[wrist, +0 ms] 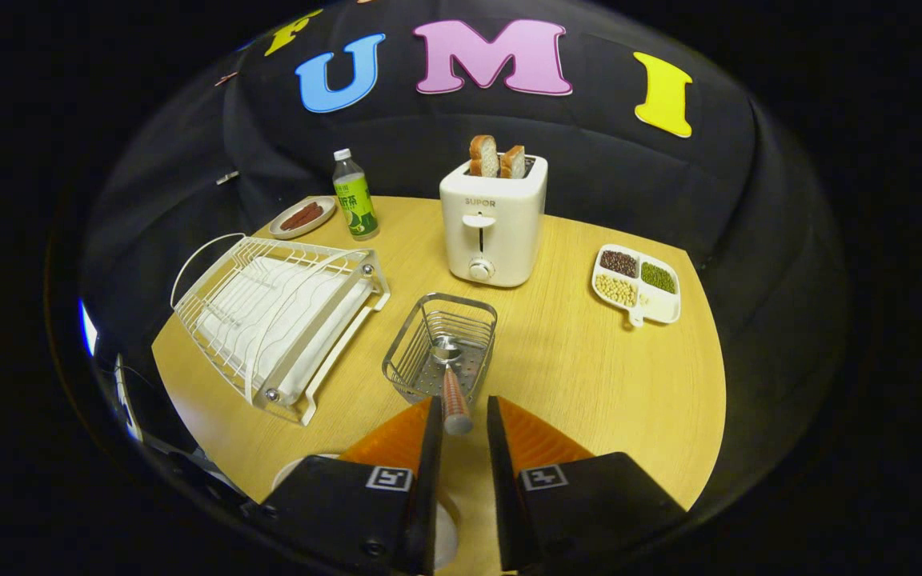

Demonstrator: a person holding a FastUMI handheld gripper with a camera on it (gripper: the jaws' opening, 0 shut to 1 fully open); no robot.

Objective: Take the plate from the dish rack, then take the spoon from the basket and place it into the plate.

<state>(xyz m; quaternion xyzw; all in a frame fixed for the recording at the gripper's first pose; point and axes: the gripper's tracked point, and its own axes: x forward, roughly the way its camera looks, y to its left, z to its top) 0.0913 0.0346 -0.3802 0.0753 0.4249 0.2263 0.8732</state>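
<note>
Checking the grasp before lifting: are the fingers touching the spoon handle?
Cannot tell. In the gripper view the spoon handle's end sits between the fingers, near the left one, with a visible gap to the right.

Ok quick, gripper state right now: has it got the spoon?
Gripper: partly open around the spoon handle; a gap shows on the right, so no firm grip. The spoon's bowl sits in the wire basket.
</note>
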